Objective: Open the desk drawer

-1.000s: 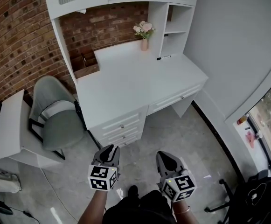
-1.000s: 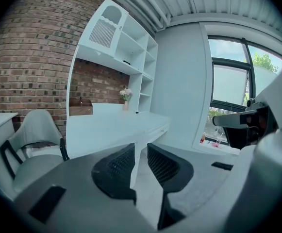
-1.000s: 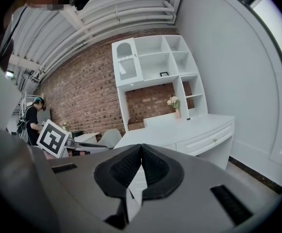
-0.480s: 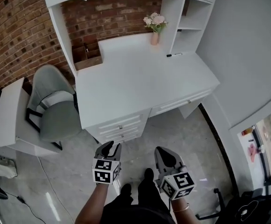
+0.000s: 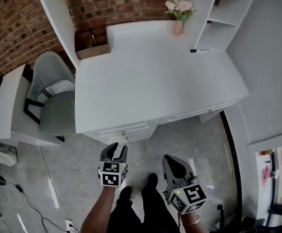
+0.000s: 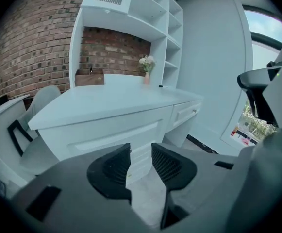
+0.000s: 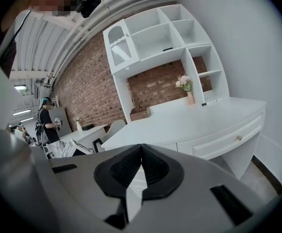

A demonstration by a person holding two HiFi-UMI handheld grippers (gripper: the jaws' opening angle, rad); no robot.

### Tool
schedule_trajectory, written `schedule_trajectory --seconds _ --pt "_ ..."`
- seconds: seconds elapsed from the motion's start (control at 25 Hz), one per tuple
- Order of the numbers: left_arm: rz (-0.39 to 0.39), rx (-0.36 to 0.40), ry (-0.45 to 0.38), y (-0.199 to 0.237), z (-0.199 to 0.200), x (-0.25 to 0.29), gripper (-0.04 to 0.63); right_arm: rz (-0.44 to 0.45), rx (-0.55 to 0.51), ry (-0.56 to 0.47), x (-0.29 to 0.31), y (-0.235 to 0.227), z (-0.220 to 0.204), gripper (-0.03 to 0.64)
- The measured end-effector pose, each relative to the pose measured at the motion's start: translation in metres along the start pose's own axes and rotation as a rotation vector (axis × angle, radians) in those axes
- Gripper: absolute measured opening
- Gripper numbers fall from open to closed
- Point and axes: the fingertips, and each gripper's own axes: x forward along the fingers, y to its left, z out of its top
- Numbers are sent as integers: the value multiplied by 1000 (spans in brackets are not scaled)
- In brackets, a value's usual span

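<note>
Desk drawer point(image 5: 124, 129) ahead of down-tilted left gripper point(image 5: 116, 150), jaws opening, empty

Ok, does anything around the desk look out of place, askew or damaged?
Nothing stands out. The desk is tidy: the flower vase stands upright, the marker lies flat by the shelf unit, the wooden box sits in the back corner, and the drawers are shut.

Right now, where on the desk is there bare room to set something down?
The desk top is bare across middle and front, bordered by the wooden box back left and the flower vase and pen back right; only those corners are crowded.
</note>
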Motion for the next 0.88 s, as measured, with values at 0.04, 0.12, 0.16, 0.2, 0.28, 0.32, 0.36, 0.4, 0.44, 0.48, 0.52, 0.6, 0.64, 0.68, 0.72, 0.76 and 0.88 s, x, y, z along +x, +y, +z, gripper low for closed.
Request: schedule_trajectory --seconds 0.04,0.12,0.16,0.2,0.28,0.32,0.36,0.4,0.44,0.48,0.52,0.6,0.64,0.68,0.72,0.76,0.88 --pt "12 -6 7 1 -3 9 120 7 7 5 5 -6 -3 5" --pt "34 -18 21 5 -9 25 123 21 28 9 13 -15 -9 5" --pt "44 -24 27 6 -12 32 126 27 37 12 17 -19 -12 5" --pt "53 -30 32 7 -14 39 127 30 43 20 20 -23 -17 5" --pt "71 -41 37 11 -19 52 130 32 53 41 25 -31 -26 5" --pt "80 -46 39 13 -21 59 132 31 54 58 28 -35 -31 5" --pt "90 -51 40 16 -23 65 132 30 55 74 30 -39 -36 5" --pt "99 -56 41 18 -25 71 132 32 62 83 33 -42 -40 5" --pt "108 -62 43 21 -26 77 132 38 73 79 36 -44 -41 5" --pt "115 -67 46 24 -28 83 133 46 86 67 39 -46 -42 5" --pt "120 -72 50 26 -30 88 133 52 94 59 42 -49 -44 5" --pt "125 -77 56 29 -34 97 133 56 92 70 46 -53 -50 5" --pt "126 -77 59 30 -35 101 133 55 87 83 47 -56 -54 5" --pt "127 -75 61 30 -36 105 133 55 85 93 48 -57 -57 5" --pt "129 -74 61 32 -36 109 133 58 88 92 50 -58 -59 5" --pt "132 -76 60 33 -36 112 133 62 95 89 52 -58 -61 5" --pt "148 -85 61 38 -35 119 132 71 100 92 55 -59 -66 5"
